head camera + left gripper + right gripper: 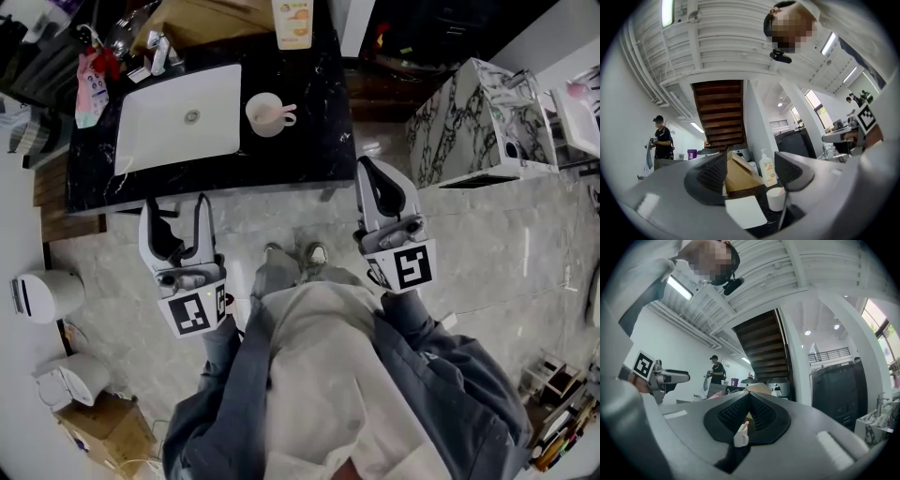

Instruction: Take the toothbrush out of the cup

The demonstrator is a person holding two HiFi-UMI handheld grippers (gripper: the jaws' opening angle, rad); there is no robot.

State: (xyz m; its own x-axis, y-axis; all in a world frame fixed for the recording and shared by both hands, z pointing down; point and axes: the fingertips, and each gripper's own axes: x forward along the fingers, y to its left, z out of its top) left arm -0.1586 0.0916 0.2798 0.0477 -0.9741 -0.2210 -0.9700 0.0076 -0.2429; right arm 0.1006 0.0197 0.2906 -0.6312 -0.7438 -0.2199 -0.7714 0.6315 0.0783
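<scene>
A white cup [266,114] holding a pink toothbrush [285,112] stands on the black counter [309,141], to the right of a white basin [178,117]. My left gripper [176,202] hangs open in front of the counter's near edge, below the basin, with nothing between its fingers. In the left gripper view [750,171] the cup [776,198] shows low and right between the open jaws. My right gripper [367,167] is shut and empty, off the counter's right corner. In the right gripper view [749,397] the cup [740,440] and toothbrush [744,427] show small and far below the closed pads.
A soap bottle [292,23] and a cardboard box [202,19] stand at the counter's back. A marble-patterned cabinet [478,122] is at the right. White appliances [47,295] sit on the floor at the left. A person in black [661,140] stands far off.
</scene>
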